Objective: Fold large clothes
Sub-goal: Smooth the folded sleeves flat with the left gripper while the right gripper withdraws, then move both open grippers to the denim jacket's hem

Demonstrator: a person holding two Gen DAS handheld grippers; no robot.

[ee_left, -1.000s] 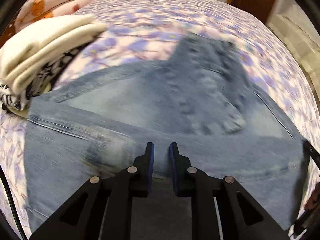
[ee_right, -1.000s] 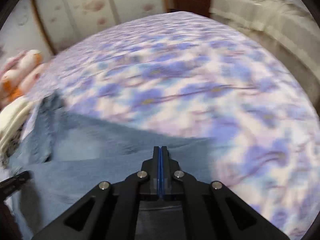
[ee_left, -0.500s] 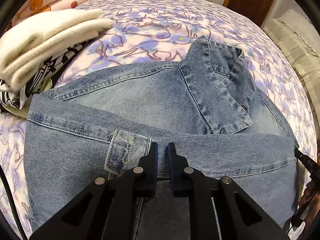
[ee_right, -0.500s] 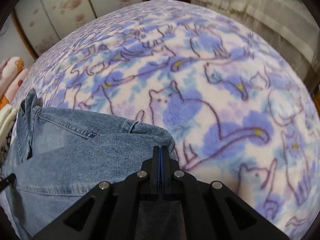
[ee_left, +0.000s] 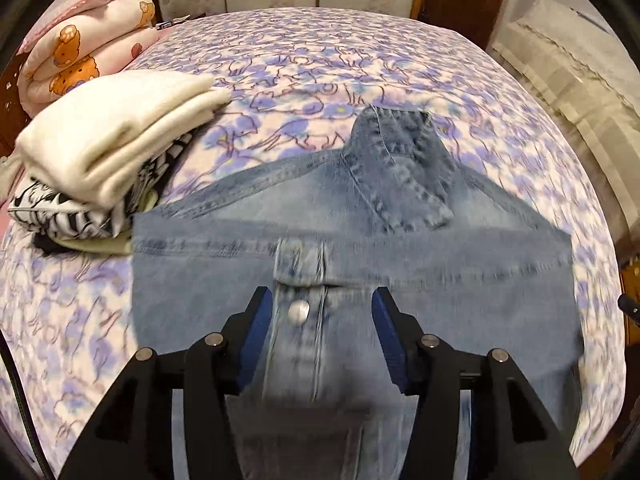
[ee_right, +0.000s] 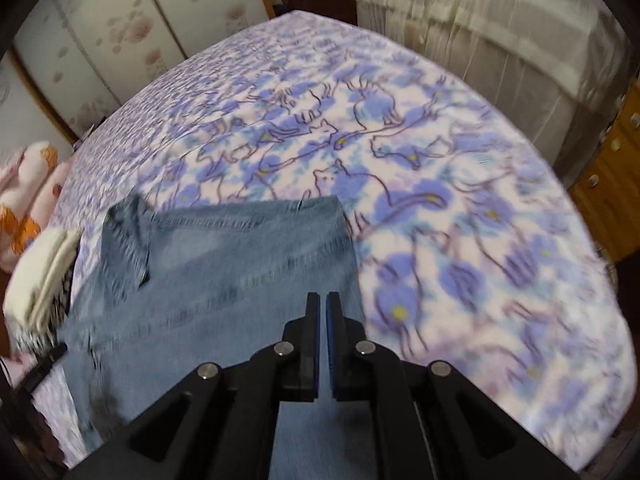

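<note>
A blue denim jacket (ee_left: 400, 264) lies flat on the bed, collar (ee_left: 400, 168) at the far side, a sleeve folded across its middle. My left gripper (ee_left: 322, 300) is open above the jacket's near part, its jaws either side of a cuff with a metal button (ee_left: 298, 312), holding nothing. In the right wrist view the jacket (ee_right: 240, 264) fills the lower left. My right gripper (ee_right: 323, 304) hovers over its right part with the jaws parted by a narrow gap and nothing between them.
The bed has a purple cat-print blanket (ee_left: 320, 60). A stack of folded clothes topped by a cream sweater (ee_left: 108, 136) sits just left of the jacket. A pink rolled quilt (ee_left: 76, 60) lies at the far left. A second bed (ee_right: 500, 28) stands to the right.
My left gripper has opened wide, let go of the denim and drawn back and up. My right gripper has loosened from the jacket's edge and pulled back, so more jacket shows.
</note>
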